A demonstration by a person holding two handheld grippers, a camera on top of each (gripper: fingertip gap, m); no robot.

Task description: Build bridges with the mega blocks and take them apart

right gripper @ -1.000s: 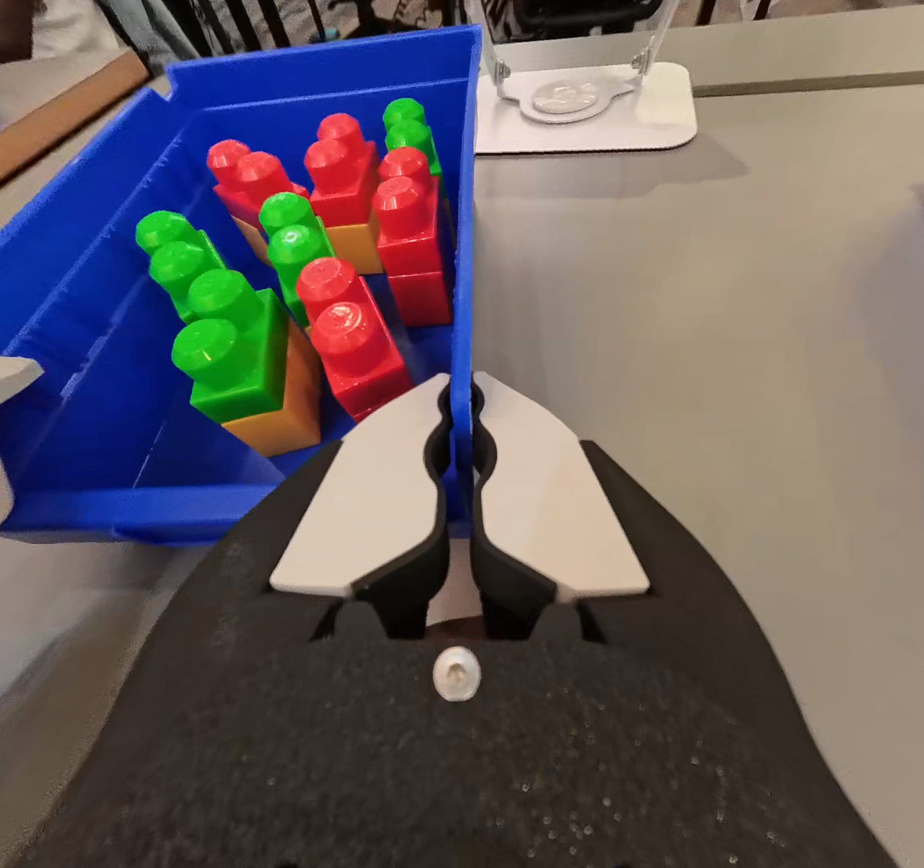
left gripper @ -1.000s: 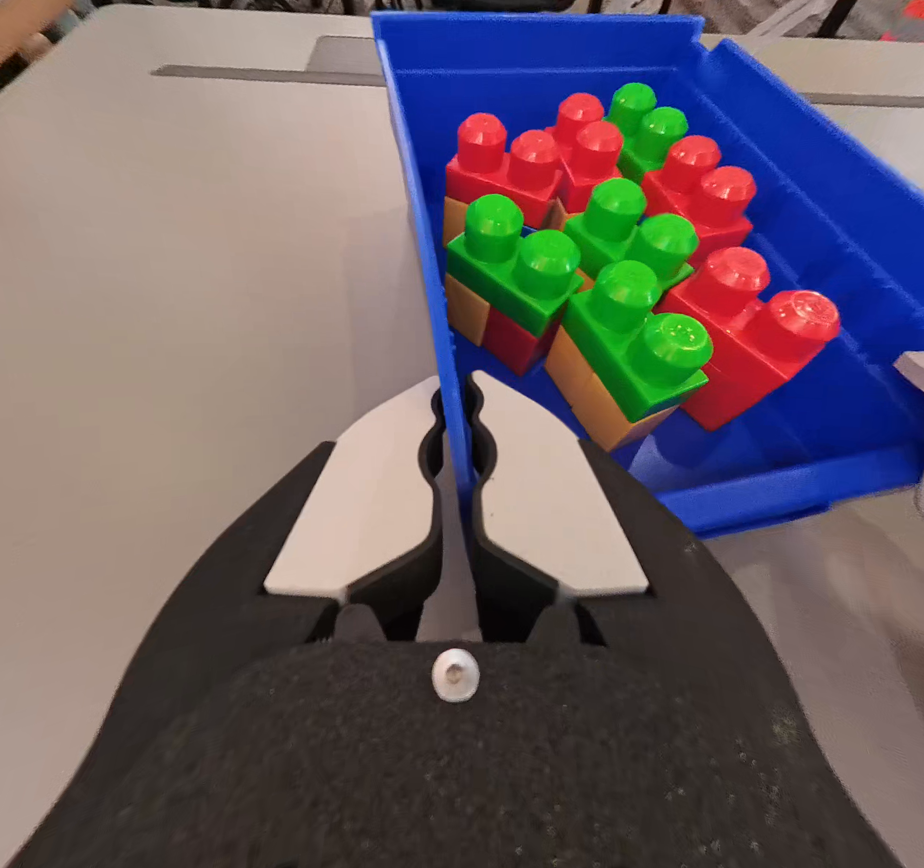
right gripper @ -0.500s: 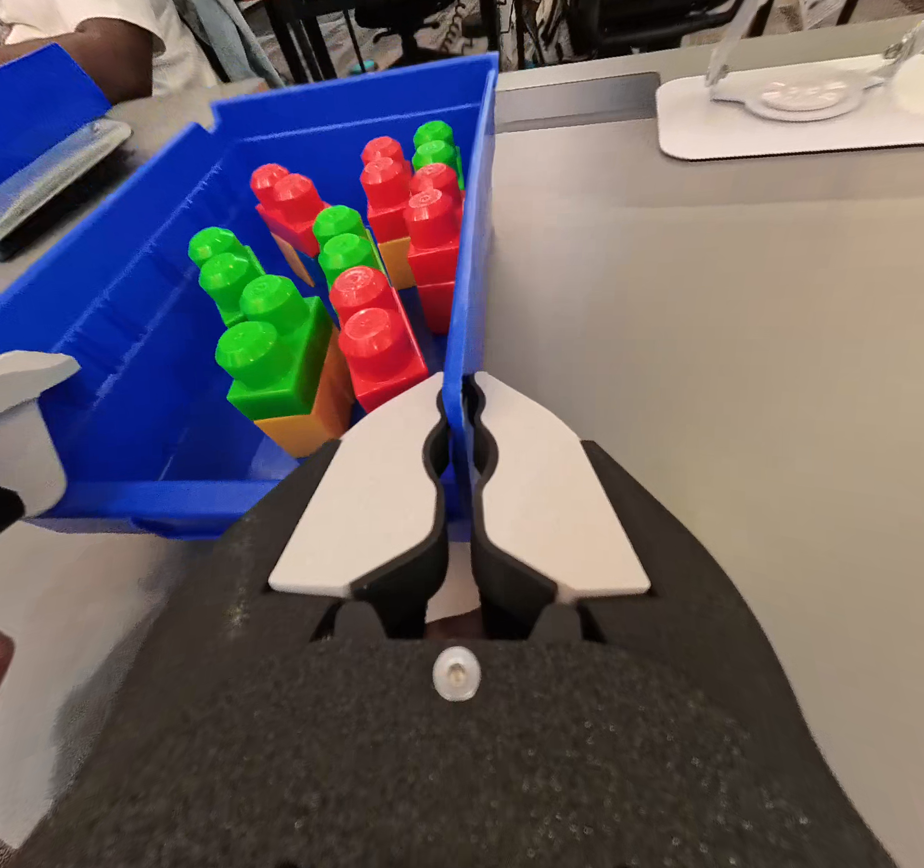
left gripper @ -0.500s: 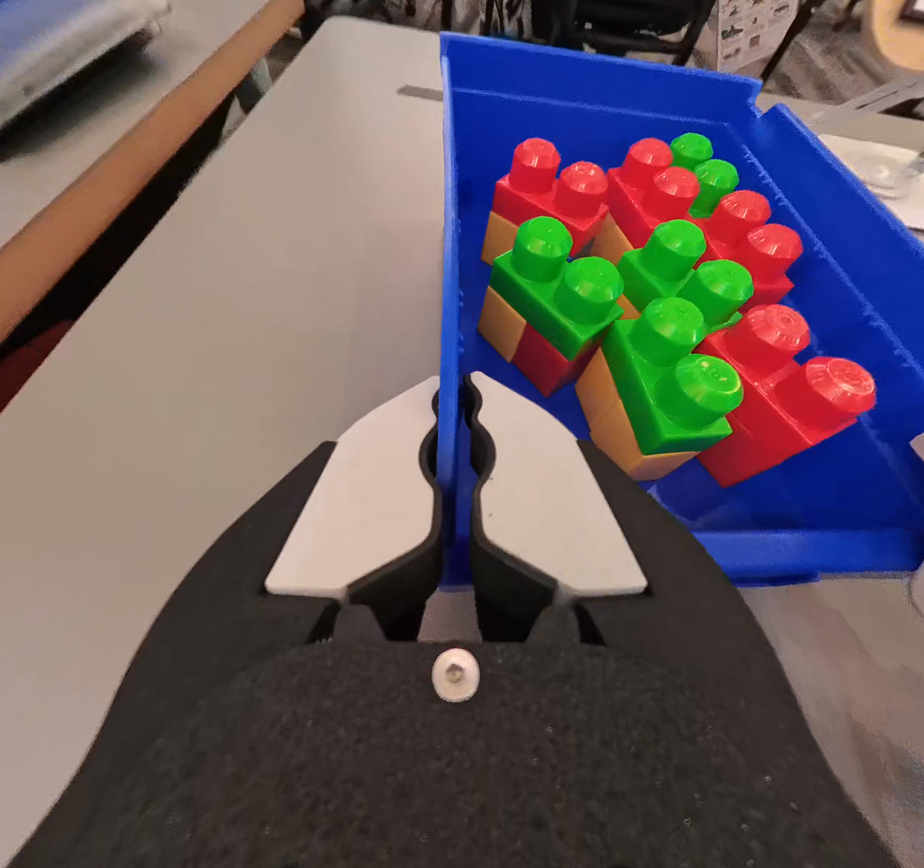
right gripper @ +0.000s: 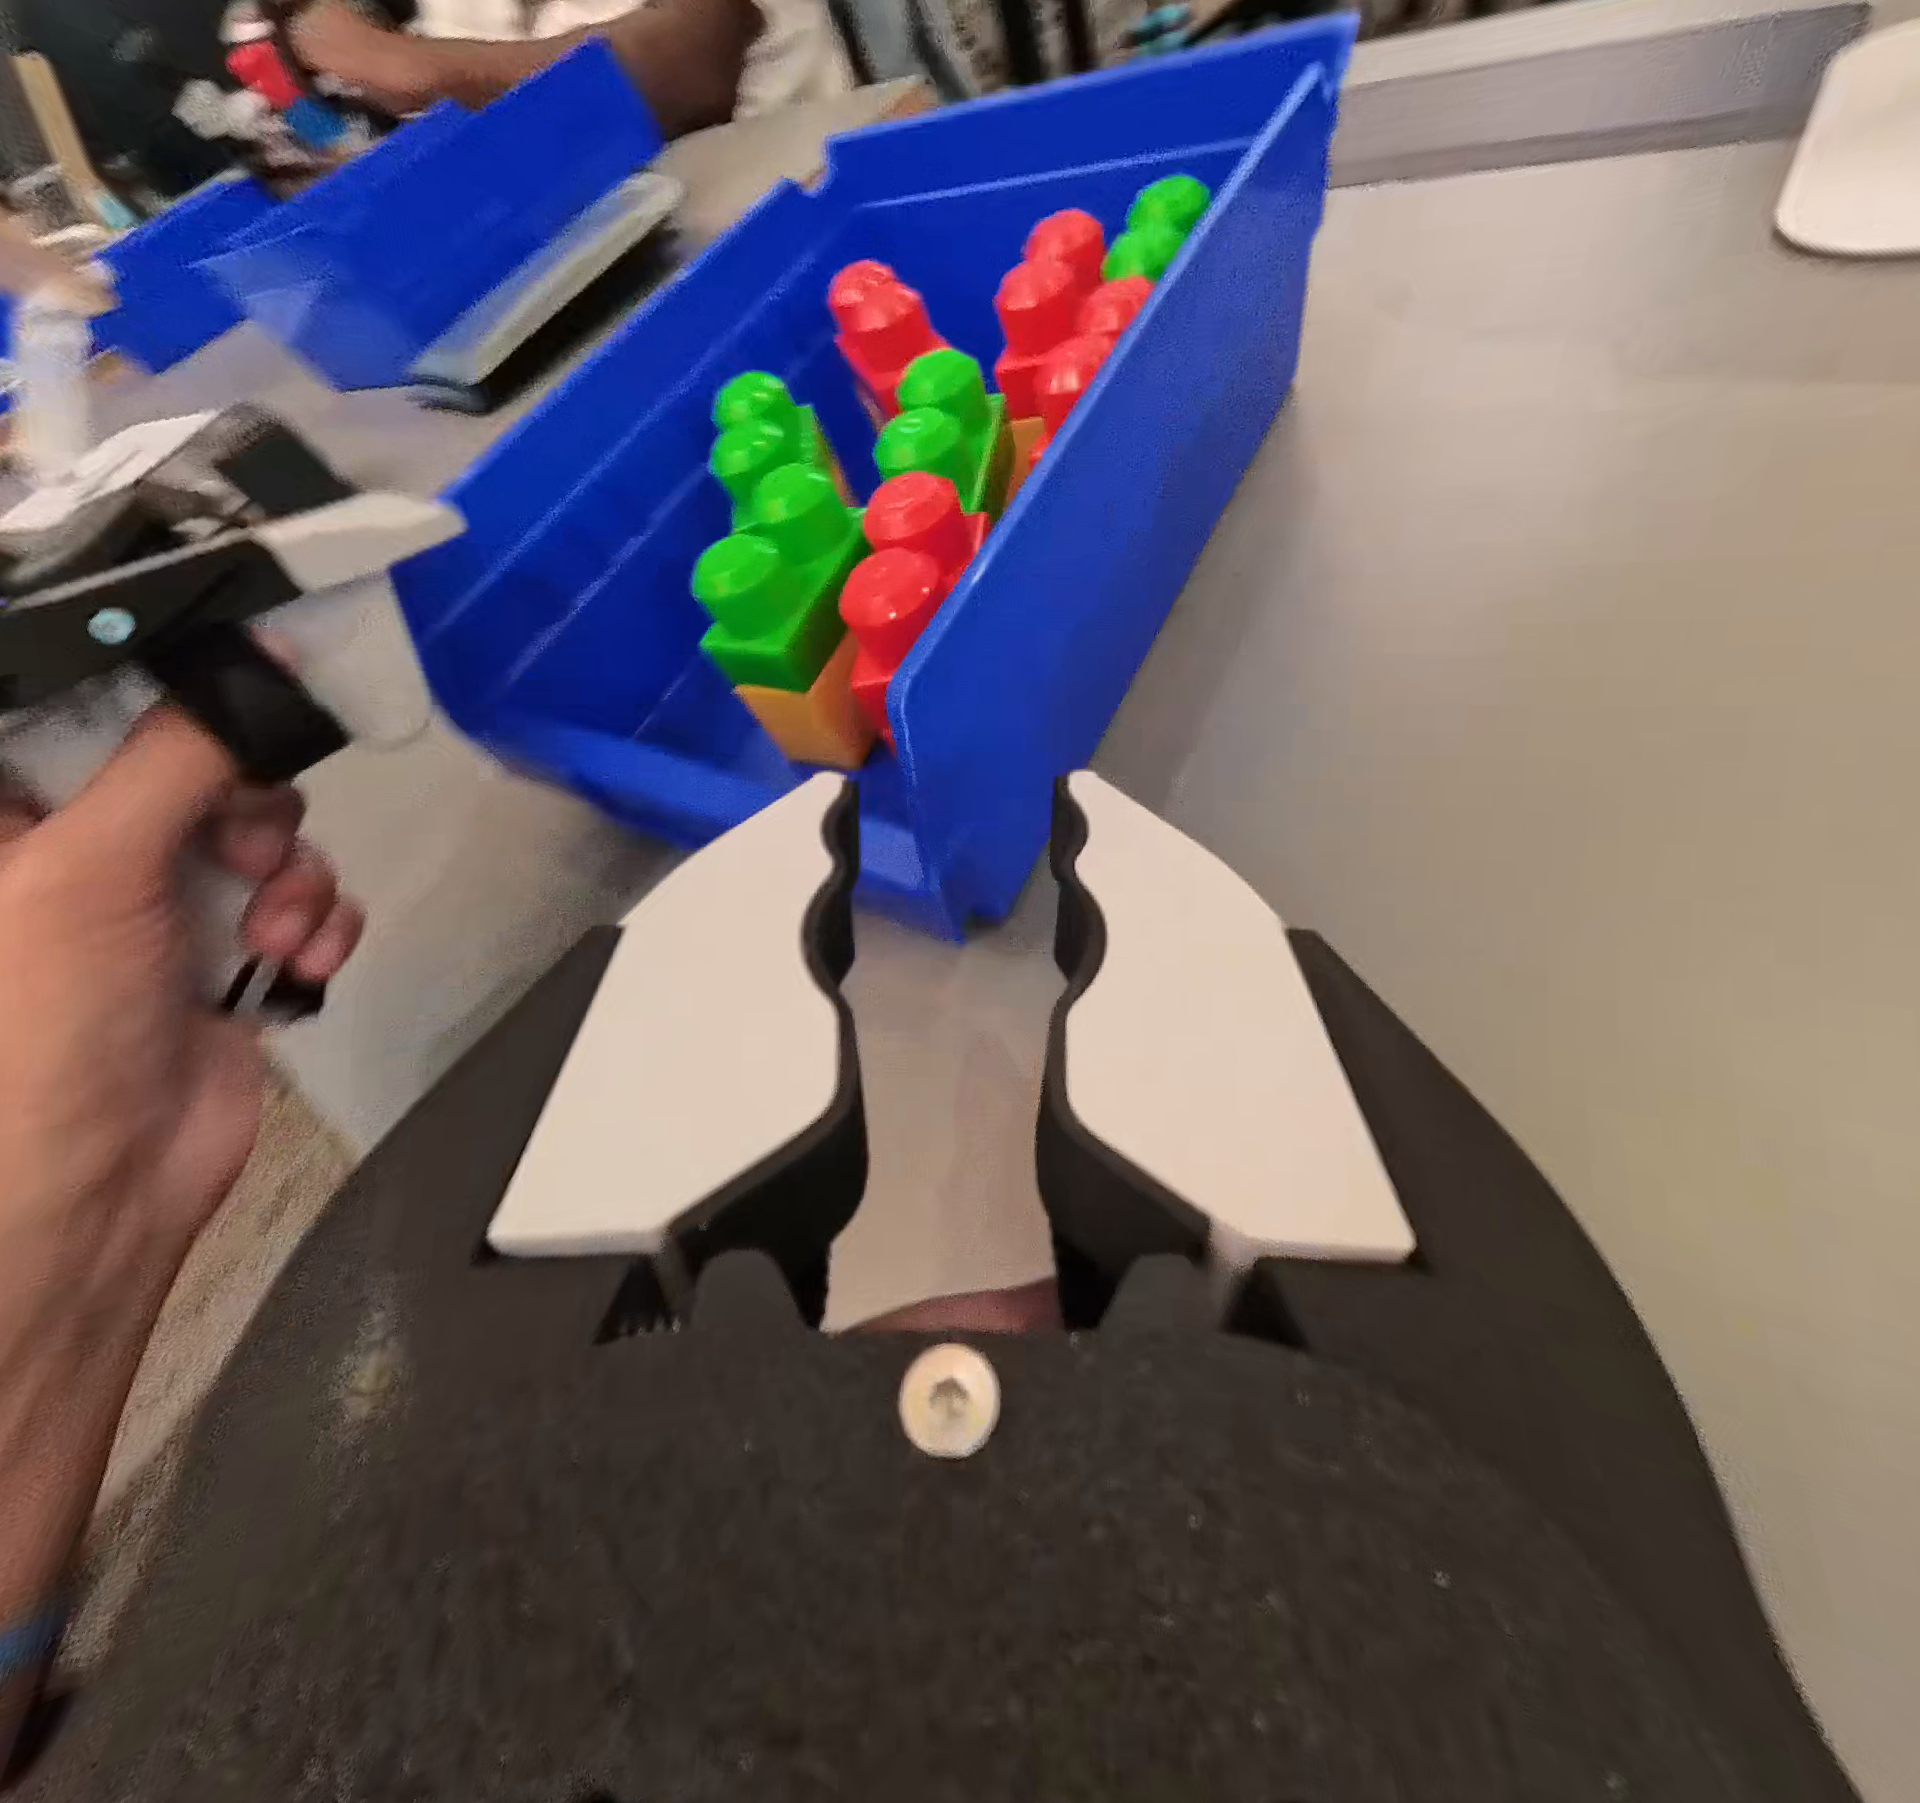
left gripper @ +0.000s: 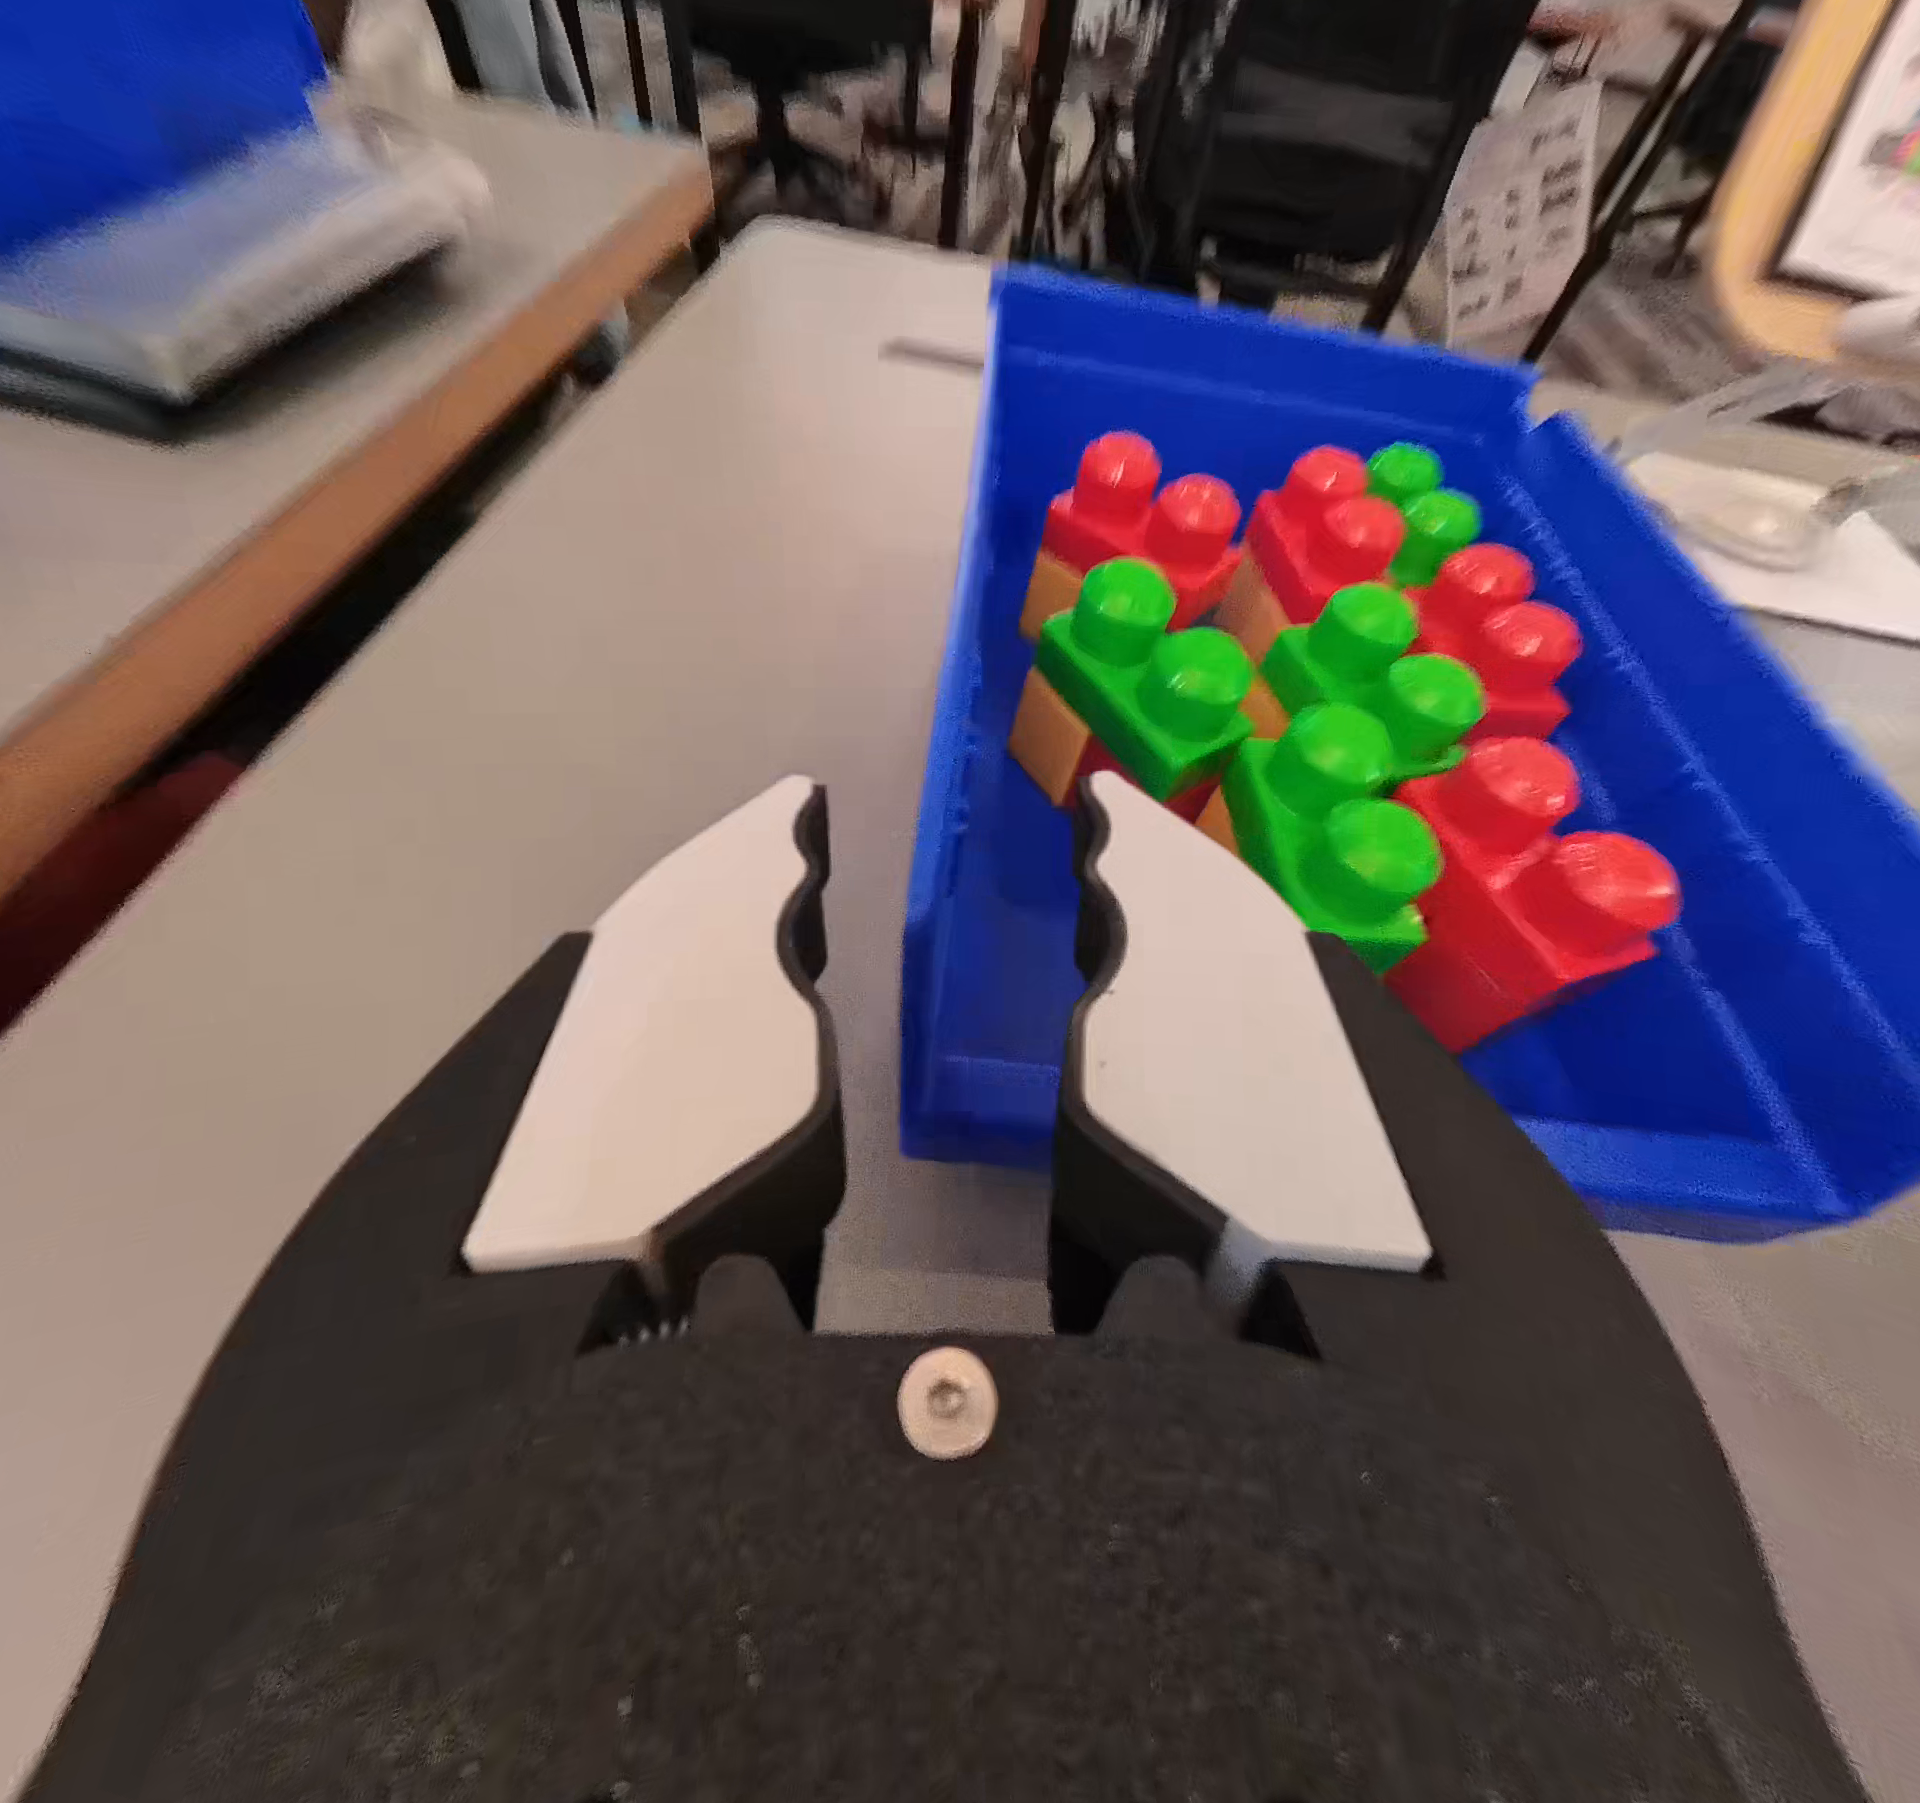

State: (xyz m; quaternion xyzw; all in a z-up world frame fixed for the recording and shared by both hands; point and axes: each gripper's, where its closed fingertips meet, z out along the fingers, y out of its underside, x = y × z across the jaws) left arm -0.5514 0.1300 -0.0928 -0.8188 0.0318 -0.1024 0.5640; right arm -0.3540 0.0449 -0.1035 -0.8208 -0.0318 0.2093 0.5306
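1. Left wrist view: your left gripper [left gripper: 951,823] fills the lower half of the picture, its two white fingers spread apart and clamped on nothing.
2. The near left corner of a blue bin [left gripper: 961,922] shows in the gap between the fingers; whether either finger touches the bin wall is not clear.
3. The bin sits on a grey table [left gripper: 520,714], towards its right side, with its long walls running away from you.
4. Inside the bin, stacks of mega blocks [left gripper: 1340,714] stand close together: red and green blocks on top, orange ones showing underneath.
5. The stacks crowd the middle and far part of the bin, and the near end of the bin floor is bare blue.
6. A second table with a wooden edge [left gripper: 343,506] stands beyond the left edge of your table.
7. Right wrist view: your right gripper [right gripper: 956,808] is also spread apart and grips nothing.
8. The near right corner of the same blue bin [right gripper: 1039,693] lies just past the fingertips, partly within the gap.
9. The mega blocks [right gripper: 883,496] stand upright along the bin's right wall.
10. At the left edge of the picture, your left hand [right gripper: 114,974] holds the left gripper [right gripper: 353,548], close by the bin's near left corner.
11. Farther back on the left, another blue bin [right gripper: 436,195] rests on a neighbouring table, with a person's arm [right gripper: 520,54] behind it.
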